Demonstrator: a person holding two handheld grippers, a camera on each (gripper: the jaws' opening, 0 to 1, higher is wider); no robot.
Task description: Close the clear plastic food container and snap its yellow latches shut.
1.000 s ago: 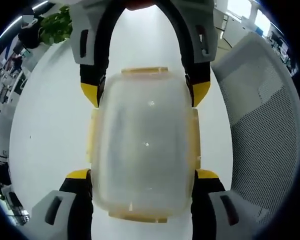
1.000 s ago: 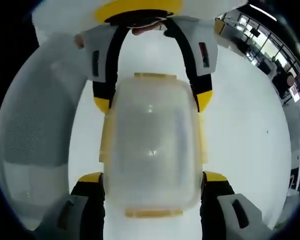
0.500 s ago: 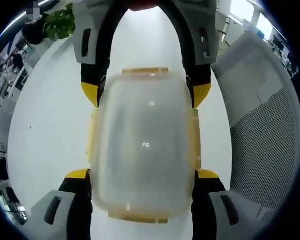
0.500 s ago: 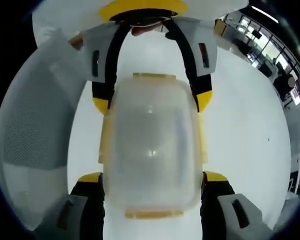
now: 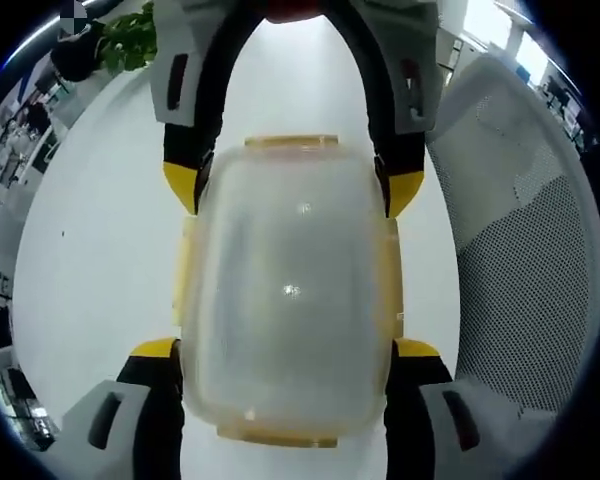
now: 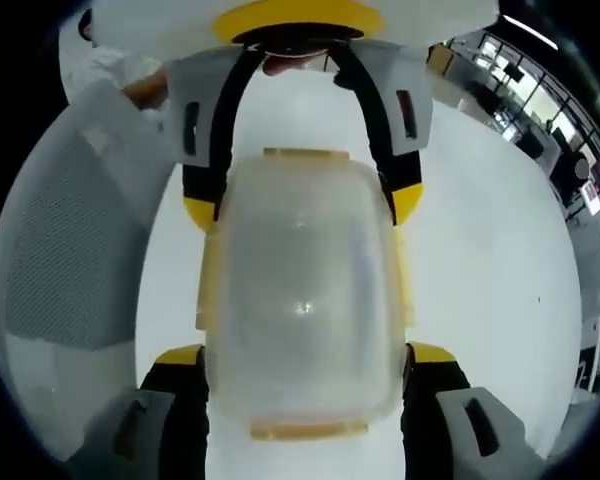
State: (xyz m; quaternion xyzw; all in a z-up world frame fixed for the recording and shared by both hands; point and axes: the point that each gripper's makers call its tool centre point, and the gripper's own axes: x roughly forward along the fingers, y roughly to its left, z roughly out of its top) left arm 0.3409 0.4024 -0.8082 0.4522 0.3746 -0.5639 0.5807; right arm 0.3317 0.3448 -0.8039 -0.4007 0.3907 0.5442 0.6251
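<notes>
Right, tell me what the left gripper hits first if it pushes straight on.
The clear container already sits between the left gripper jaws, so it pushes that first. Beyond it stands the right gripper, facing it; depth between them is unclear.

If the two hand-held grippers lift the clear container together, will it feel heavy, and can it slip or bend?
The clear container looks empty through its frosted walls, so probably light. Its smooth plastic sides may slip between the jaws of the left hand-held gripper and right hand-held gripper. Thin walls could flex somewhat under squeezing; the yellow latches seem small and possibly fragile.
</notes>
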